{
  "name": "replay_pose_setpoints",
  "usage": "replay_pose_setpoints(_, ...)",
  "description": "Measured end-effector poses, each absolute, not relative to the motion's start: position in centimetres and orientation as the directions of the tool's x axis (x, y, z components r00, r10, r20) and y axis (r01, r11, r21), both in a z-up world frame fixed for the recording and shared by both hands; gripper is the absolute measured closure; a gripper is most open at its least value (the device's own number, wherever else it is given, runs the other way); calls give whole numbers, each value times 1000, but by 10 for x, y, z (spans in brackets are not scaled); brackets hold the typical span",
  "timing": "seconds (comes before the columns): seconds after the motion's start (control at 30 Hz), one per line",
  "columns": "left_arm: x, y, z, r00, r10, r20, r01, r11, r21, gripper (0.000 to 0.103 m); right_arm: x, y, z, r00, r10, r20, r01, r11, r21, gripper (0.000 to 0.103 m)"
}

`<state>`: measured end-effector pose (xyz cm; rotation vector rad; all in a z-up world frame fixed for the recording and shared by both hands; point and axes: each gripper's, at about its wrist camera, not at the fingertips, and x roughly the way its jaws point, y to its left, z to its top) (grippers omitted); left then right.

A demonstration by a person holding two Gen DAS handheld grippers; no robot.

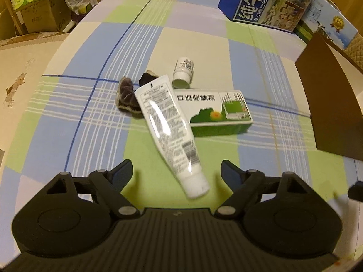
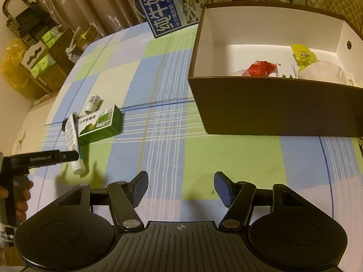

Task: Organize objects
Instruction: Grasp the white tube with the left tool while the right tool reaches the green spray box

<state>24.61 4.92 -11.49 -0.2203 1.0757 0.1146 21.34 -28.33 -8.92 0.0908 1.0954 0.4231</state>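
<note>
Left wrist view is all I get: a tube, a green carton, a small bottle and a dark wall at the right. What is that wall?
Observer: It is the side of an open brown box, white inside.
Operator: Anything in it?
Observer: Yes, a red packet and a yellow packet lie near its right end.
Operator: Where is the other gripper?
Observer: The right gripper hangs over bare tablecloth before the box, jaws open, holding nothing.

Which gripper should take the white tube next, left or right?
Left. The left gripper is open with the white tube lying cap-end between its fingers. The right gripper, also open, hangs over bare cloth nearer the brown box.
</note>
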Motion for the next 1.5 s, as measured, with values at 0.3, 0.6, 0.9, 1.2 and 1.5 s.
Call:
replay_pose_setpoints(0.3, 265, 54, -134, 455, -13, -891, -212, 970, -122, 51, 220, -276, -95, 363, 380, -850, -303, 912, 278, 41)
replay_pose_setpoints(0.6, 255, 54, -133, 469, -37, -882, -167, 977, -130, 70, 219, -246, -104, 303, 418, -856, -389, 875, 289, 41)
replay_pose_setpoints(0.9, 209, 69, -115, 483, -8, -876, -172, 980, -104, 70, 226, -183, -103, 291, 469, -834, -578, 781, 237, 42)
replay_pose_setpoints(1.2, 182, 121, -101, 496, 93, -863, -318, 944, -81, 70, 293, -123, -111, 297, 565, -770, -636, 718, 282, 61)
replay_pose_setpoints(1.5, 167, 165, -103, 467, 168, -868, -422, 905, -52, 70, 344, -88, -148, 219, 607, -764, -624, 689, 368, 71)
